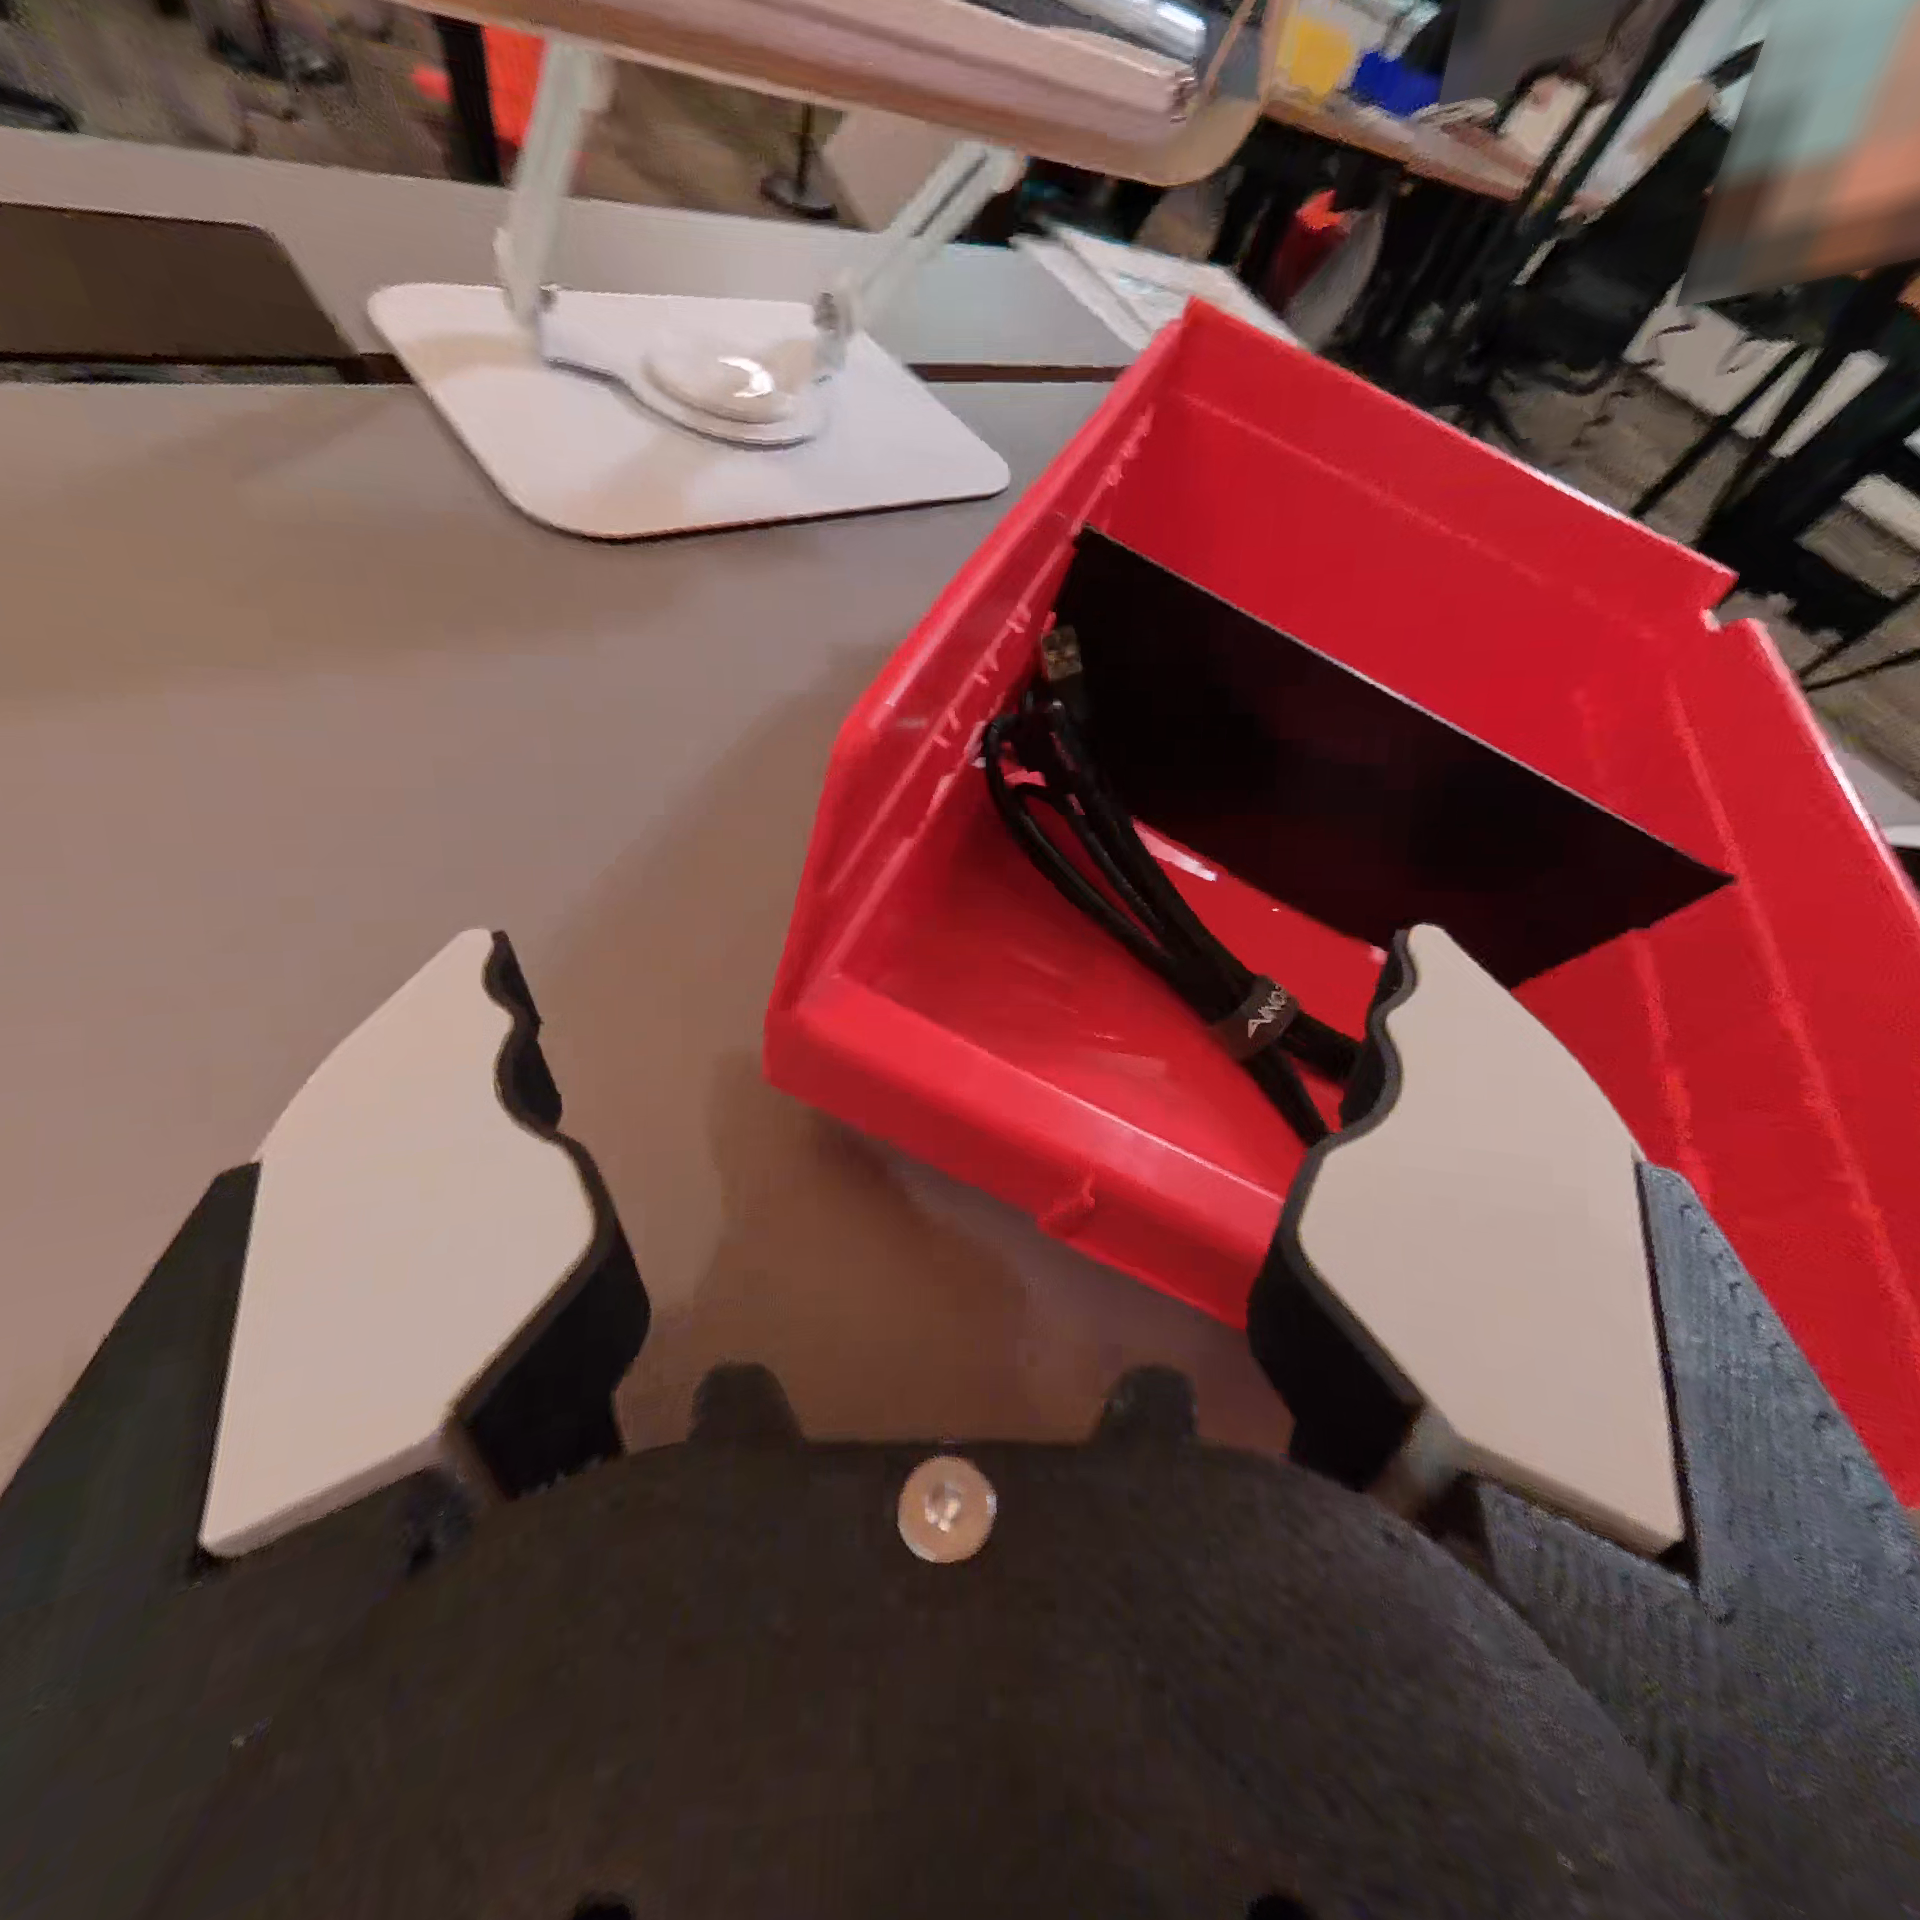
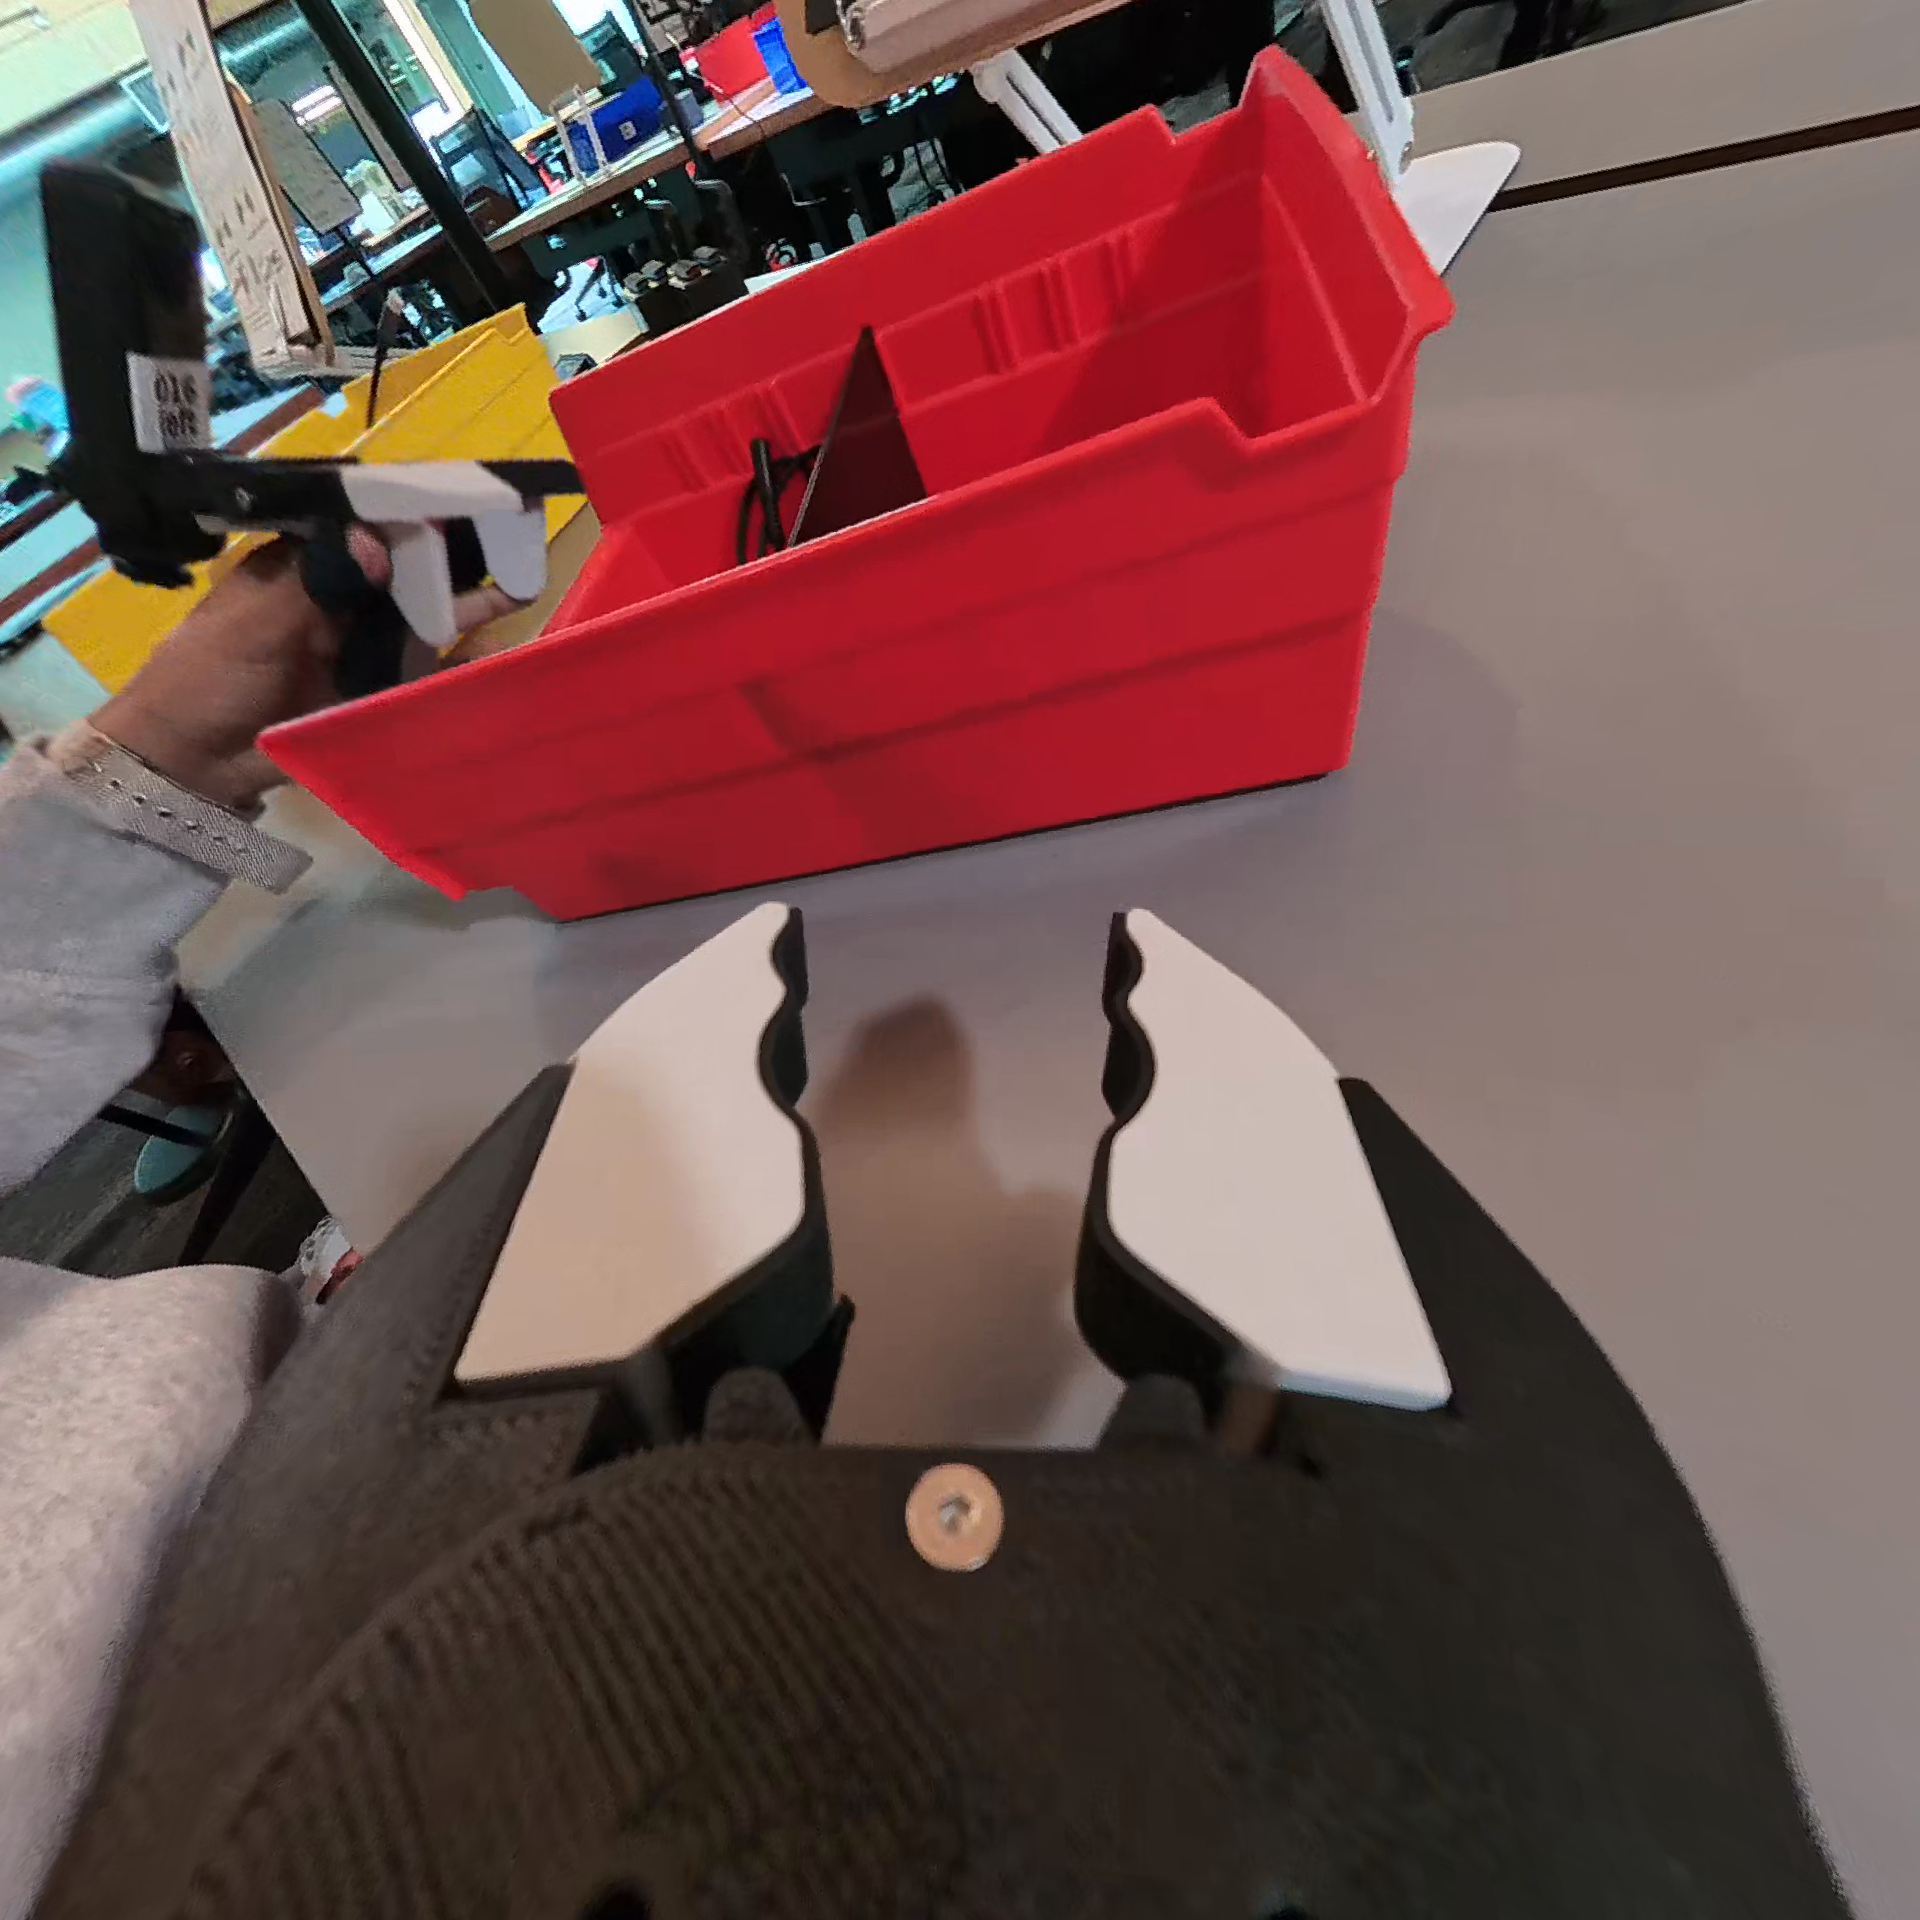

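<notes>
A red plastic bin (image 1: 997,1081) stands on the grey table (image 1: 364,727). A black divider (image 1: 1351,769) splits it. A bundled black cable (image 1: 1132,894) lies in the near compartment. My left gripper (image 1: 951,945) is open and empty, hovering over the bin's low front corner, its right finger above the cable's end. In the right wrist view the bin (image 2: 987,675) sits ahead with its divider (image 2: 857,457) and cable (image 2: 764,499). My right gripper (image 2: 956,925) is open and empty, just above the table (image 2: 1662,831) in front of the bin's long side. The left gripper (image 2: 478,540) shows at the bin's left end.
A white stand base (image 1: 686,416) with slanted legs stands behind the bin, also seen in the right wrist view (image 2: 1449,187). A yellow bin (image 2: 312,478) lies beyond the table's left edge. A person's hand and grey sleeve (image 2: 94,914) are at left. Cluttered workbenches fill the background.
</notes>
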`<state>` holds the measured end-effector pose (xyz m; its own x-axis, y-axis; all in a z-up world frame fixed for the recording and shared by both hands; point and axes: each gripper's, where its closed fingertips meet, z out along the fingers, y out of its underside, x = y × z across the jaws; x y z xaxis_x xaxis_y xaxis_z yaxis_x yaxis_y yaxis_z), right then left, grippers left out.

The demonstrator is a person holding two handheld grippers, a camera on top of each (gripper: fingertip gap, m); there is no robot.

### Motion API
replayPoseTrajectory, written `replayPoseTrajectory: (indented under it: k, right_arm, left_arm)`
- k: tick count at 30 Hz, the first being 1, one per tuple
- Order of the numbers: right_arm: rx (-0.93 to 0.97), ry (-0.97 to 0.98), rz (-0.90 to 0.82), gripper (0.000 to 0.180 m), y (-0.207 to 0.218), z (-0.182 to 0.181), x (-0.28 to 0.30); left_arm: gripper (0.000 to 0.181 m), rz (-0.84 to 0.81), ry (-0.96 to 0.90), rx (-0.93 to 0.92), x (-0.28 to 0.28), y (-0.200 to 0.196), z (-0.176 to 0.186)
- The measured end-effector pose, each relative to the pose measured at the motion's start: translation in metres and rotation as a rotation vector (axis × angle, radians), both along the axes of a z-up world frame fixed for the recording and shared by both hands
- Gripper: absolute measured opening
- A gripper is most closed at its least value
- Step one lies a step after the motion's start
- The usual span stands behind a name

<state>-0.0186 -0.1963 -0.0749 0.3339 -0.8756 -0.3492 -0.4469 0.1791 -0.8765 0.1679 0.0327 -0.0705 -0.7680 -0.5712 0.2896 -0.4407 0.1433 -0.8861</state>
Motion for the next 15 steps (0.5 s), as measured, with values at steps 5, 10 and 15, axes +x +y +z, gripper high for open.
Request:
replayPoseTrajectory:
  k: [5,10,15]
  right_arm:
    - [0.033,0.022,-0.016,0.056,-0.004,-0.002,0.002]
    - [0.104,0.025,-0.036,0.059,-0.011,0.000,0.000]
    - [0.079,-0.135,-0.214,0.063,-0.076,0.032,-0.015]
  left_arm:
    - [0.145,-0.163,0.047,-0.129,-0.018,-0.033,0.002]
    - [0.055,-0.504,0.291,-0.208,-0.081,-0.052,0.005]
    - [0.064,-0.697,0.296,-0.219,-0.138,-0.103,0.003]
